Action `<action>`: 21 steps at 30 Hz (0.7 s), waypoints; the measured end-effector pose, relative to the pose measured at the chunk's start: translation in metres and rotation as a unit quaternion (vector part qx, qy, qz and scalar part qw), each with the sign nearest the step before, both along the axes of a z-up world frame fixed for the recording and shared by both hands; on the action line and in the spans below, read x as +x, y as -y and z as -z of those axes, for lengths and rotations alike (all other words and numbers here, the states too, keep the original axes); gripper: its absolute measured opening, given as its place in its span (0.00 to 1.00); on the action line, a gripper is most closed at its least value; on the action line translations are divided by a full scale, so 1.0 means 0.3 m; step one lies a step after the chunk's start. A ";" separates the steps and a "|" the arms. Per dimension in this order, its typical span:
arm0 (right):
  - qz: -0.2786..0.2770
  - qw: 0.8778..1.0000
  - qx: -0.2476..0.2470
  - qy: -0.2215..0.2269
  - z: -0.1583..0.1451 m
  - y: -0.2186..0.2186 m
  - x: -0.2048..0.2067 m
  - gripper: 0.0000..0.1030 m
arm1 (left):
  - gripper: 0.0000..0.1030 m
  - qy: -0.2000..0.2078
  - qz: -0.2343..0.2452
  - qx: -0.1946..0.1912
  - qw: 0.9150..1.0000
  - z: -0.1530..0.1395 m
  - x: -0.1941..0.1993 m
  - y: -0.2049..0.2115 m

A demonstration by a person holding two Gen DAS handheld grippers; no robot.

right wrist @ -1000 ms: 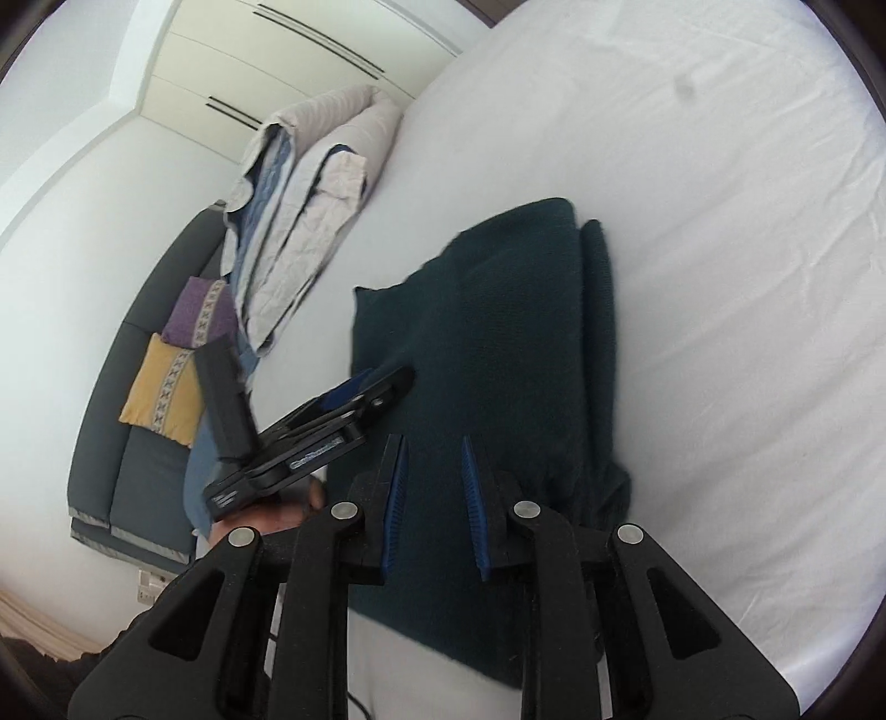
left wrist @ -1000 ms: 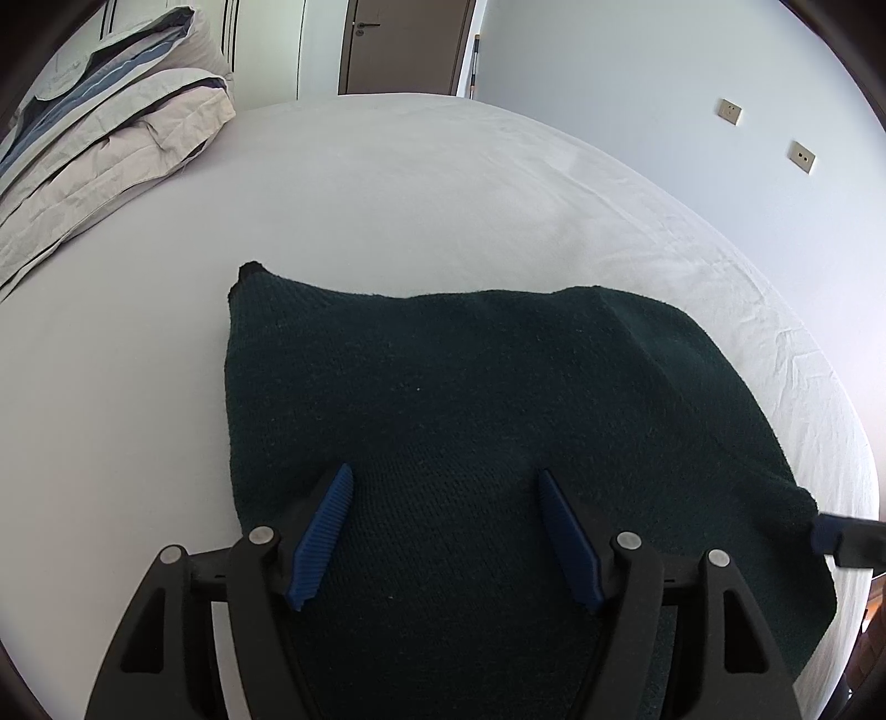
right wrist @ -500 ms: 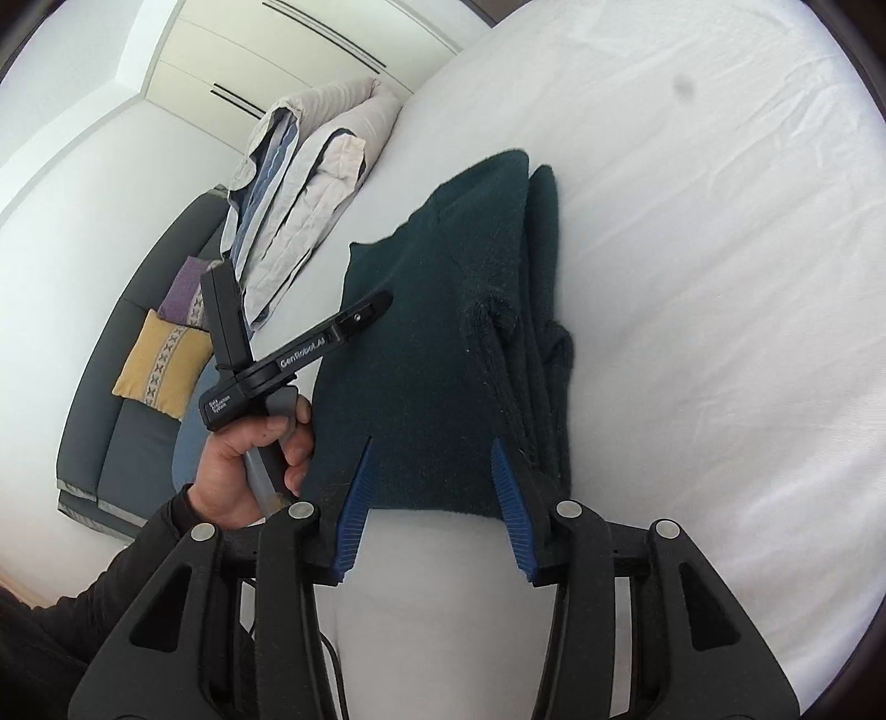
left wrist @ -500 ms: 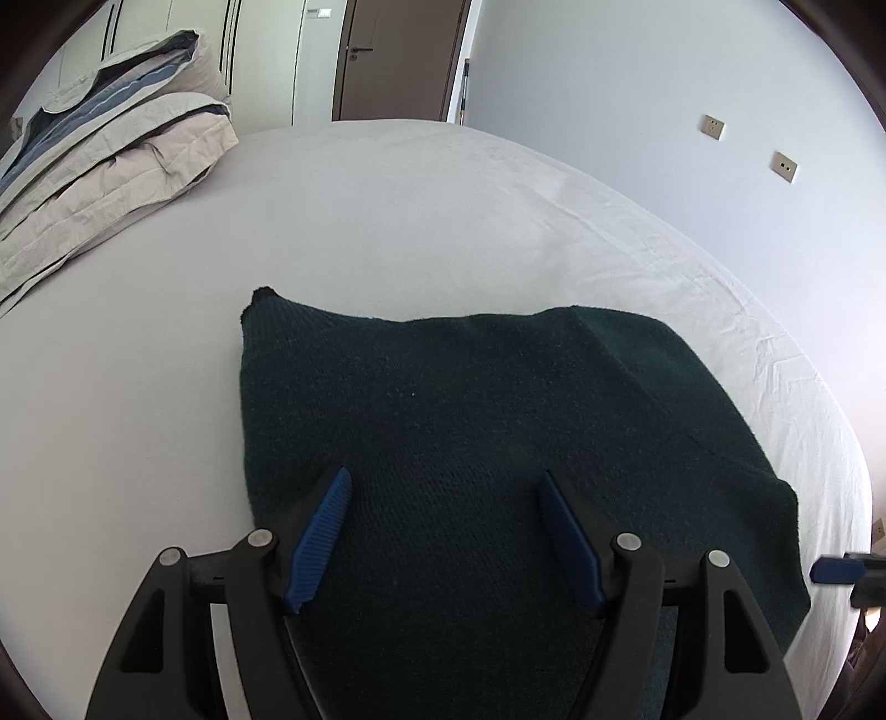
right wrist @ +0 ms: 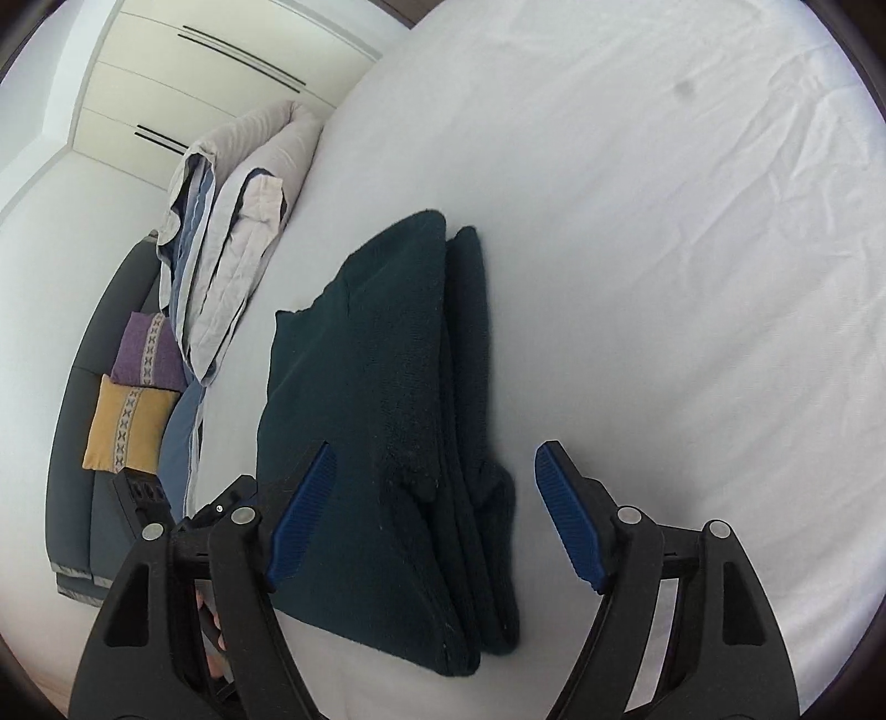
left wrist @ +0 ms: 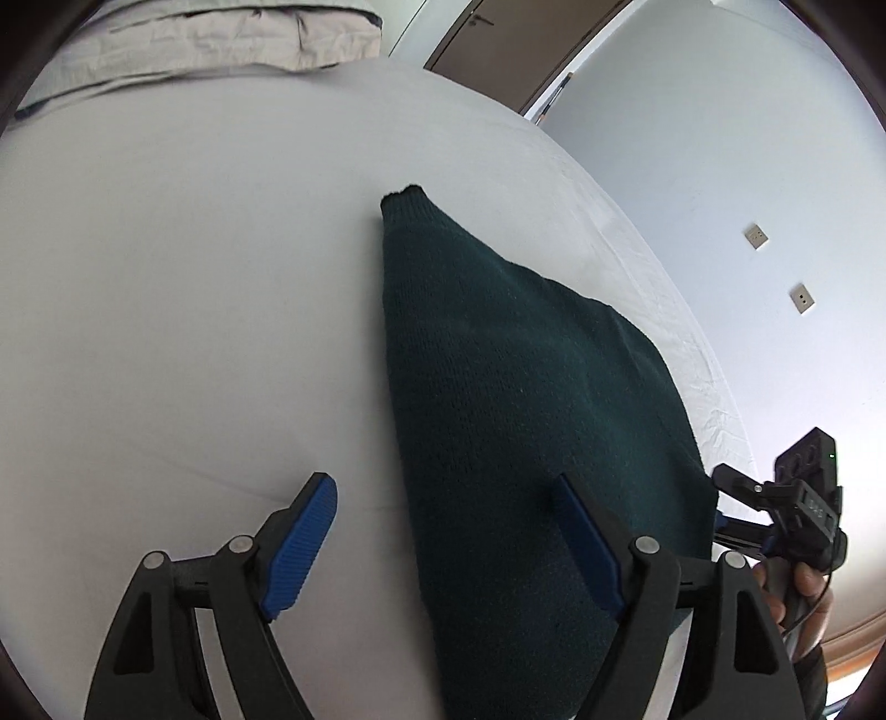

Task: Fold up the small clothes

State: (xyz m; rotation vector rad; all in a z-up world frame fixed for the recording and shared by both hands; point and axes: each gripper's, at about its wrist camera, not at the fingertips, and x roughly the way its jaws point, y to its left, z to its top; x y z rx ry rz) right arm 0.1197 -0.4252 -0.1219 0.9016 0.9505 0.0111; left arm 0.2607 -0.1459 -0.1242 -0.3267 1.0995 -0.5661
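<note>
So the dark green knit (right wrist: 382, 421) was lying folded on the white bed (right wrist: 664, 249), layers stacked at its right edge. Both the left gripper (left wrist: 443, 548) and right gripper (right wrist: 432, 509) had just been spreading wider, gripping nothing. Looked like a fold was finished; next probably one more fold or smoothing, hard to tell.

The sweater's (left wrist: 531, 443) near end runs off the bottom of the left wrist view. The bedding (left wrist: 221, 44) at the far left is cropped by the top edge there. A hand (left wrist: 797, 598) at the right shows only fingers behind the gripper frame. In the right wrist view the sofa (right wrist: 77, 443) is cut at the left edge.
</note>
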 end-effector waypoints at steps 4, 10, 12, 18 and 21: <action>-0.011 1.000 0.002 0.003 0.023 -0.007 0.086 0.72 | 0.81 -0.019 0.018 -0.003 1.000 0.025 0.012 0.037; -0.055 0.996 -0.057 -0.045 0.050 -0.087 0.227 0.37 | 0.59 -0.028 0.049 0.033 0.998 0.013 0.031 0.128; -0.053 0.995 -0.070 -0.054 0.047 -0.102 0.243 0.31 | 0.55 -0.021 0.052 0.053 0.997 0.006 0.029 0.149; -0.097 0.952 -0.277 -0.090 -0.029 -0.304 0.278 0.23 | 0.44 0.006 0.054 0.110 0.992 -0.033 -0.005 0.191; -0.114 0.918 -0.368 -0.095 -0.063 -0.411 0.298 0.22 | 0.39 0.018 0.056 0.128 0.990 -0.062 -0.034 0.200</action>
